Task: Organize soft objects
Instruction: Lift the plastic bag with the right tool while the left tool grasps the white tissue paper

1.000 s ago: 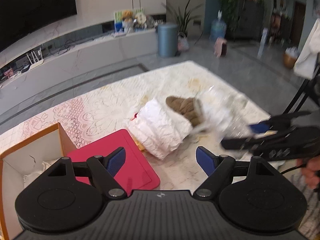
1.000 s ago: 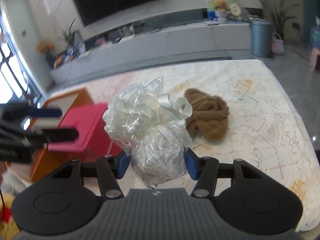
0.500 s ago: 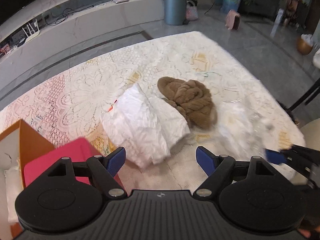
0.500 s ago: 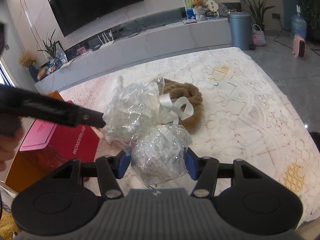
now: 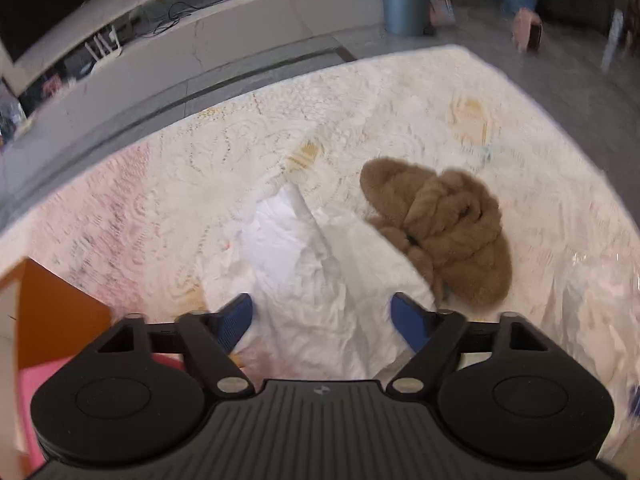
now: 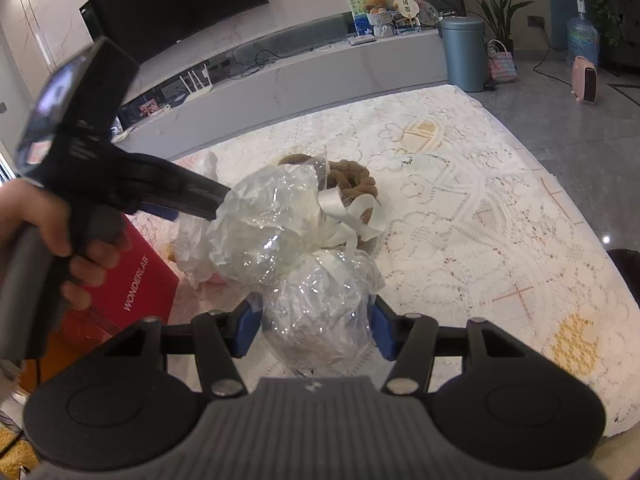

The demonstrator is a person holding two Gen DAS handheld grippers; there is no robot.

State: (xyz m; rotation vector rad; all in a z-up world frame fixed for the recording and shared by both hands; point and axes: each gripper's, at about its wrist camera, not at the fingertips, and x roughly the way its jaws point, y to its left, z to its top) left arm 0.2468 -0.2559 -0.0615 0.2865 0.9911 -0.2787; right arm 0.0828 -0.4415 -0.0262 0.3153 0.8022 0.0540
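A crumpled white paper bag (image 5: 320, 288) lies on the lace tablecloth. My left gripper (image 5: 322, 320) is down over it with the bag between its blue pads; the jaws are closing and the pads sit at the bag's edges without a visible squeeze. A brown plush toy (image 5: 444, 232) lies just right of the bag, also visible as the brown plush toy (image 6: 360, 180) behind the bundle. My right gripper (image 6: 314, 328) is shut on a clear cellophane bundle (image 6: 316, 304) tied with a white ribbon (image 6: 352, 216), held above the table.
A red box (image 6: 132, 280) marked WONDERLAB rests on an orange carton (image 5: 52, 308) at the table's left edge. A hand (image 6: 36, 220) grips the left tool's handle. The lace-covered table (image 6: 480, 200) ends near right. A blue bin (image 6: 464, 52) stands on the floor beyond.
My left gripper has swung right and down from beside the red box onto the white bag, and its jaws have narrowed. The right gripper has sunk a little, still holding the bundle.
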